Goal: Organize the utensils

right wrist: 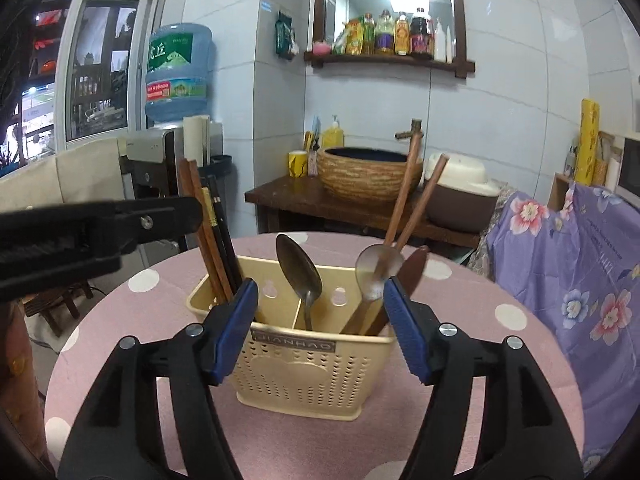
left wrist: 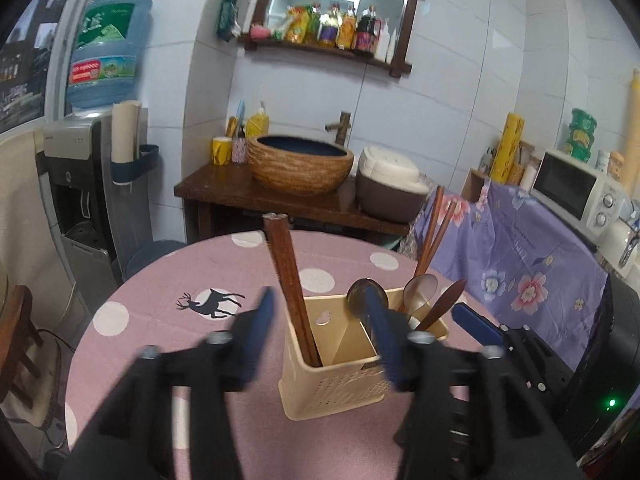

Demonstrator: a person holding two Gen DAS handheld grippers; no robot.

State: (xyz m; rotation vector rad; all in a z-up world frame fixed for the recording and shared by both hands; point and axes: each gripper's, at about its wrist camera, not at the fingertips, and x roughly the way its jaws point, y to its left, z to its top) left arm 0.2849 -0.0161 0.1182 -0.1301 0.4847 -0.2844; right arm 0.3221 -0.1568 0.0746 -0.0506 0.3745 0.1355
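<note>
A: Where's the caddy [right wrist: 304, 356]?
B: On the desk [right wrist: 500, 360], pink dotted cloth, roughly centred. Beige, perforated front, divider inside.

A: Contents?
B: Left compartment: brown and black chopsticks [right wrist: 212, 236], leaning left. Middle: metal spoon [right wrist: 300, 272], bowl up. Right: second spoon [right wrist: 376, 272], wooden spoon [right wrist: 412, 270] and two more brown chopsticks [right wrist: 412, 200] leaning right.

A: Right gripper [right wrist: 320, 328]?
B: Jaws spread, holding nothing. Blue pads [right wrist: 236, 332] flank the caddy's front, one on each side. Contact with the walls: cannot tell.

A: Left gripper [left wrist: 320, 332]?
B: Blurred in its own view. Jaws spread, nothing pinched. Chopsticks [left wrist: 292, 292] in the near compartment stand between the pads. The right pad [left wrist: 384, 336] overlaps the metal spoon [left wrist: 366, 294] in that view; touching or not, cannot tell.

A: Left seen from the right wrist?
B: Only its black body, entering from the left at chopstick height. Tips not visible there.

A: Background?
B: Basin [right wrist: 372, 176] and rice cooker [right wrist: 460, 196] on a wooden stand behind the desk.
</note>
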